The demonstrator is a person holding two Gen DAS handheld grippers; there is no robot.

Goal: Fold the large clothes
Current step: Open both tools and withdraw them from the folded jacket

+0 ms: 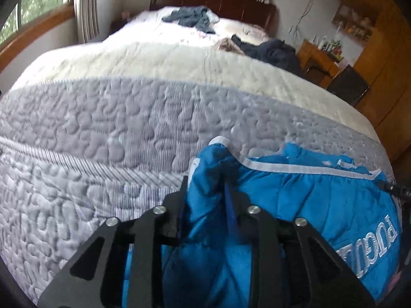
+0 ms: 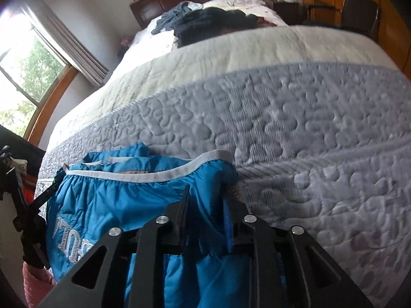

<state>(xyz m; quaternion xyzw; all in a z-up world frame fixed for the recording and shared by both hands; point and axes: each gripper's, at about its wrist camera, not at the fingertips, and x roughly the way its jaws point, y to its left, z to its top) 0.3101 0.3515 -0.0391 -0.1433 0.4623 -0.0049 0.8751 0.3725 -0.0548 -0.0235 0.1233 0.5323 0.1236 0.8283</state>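
Now both grippers pinch the blue jacket [image 1: 295, 200]: left gripper [image 1: 209, 192] and right gripper [image 2: 208, 200] jaws clamp bunched fabric, low in frame, over the quilted bed [image 1: 115, 118].

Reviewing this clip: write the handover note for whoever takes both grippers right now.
Left gripper: shut on the blue jacket, bunched between its fingers.
Right gripper: shut on the same jacket at its other end.
The jacket hangs between them at the near edge of the bed, white-trimmed edge up.
Done: both ends gripped. No fold shows yet.
Left: spread it on the quilt, fold it. Other clothes wait near the headboard.
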